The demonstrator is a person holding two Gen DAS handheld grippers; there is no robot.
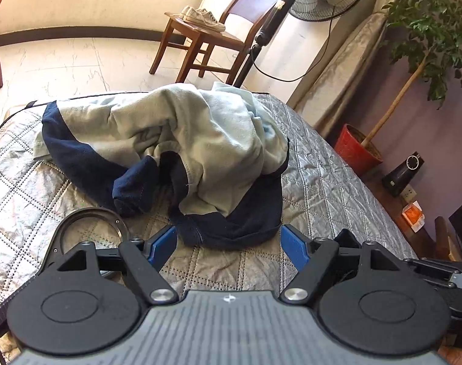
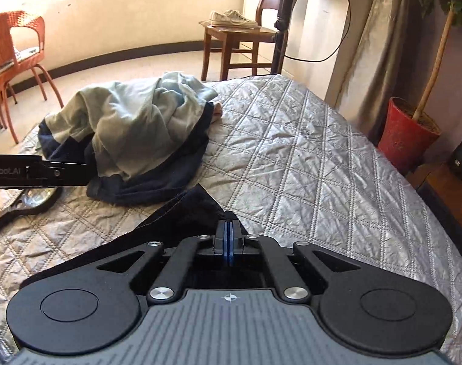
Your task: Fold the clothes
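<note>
Soft, light and limp, a crumpled grey-and-navy garment (image 1: 170,149) heaped at the middle of the quilted bed (image 1: 322,188), likely to sag and slide on the slick quilt unless taken by a hem or corner. Right gripper (image 2: 230,237) pinched fully together on a navy edge (image 2: 188,213) drawn out toward the near side. Left gripper (image 1: 229,243) spread wide and empty, hovering just near of the pile's navy hem (image 1: 231,231), touching nothing as far as can be judged.
</note>
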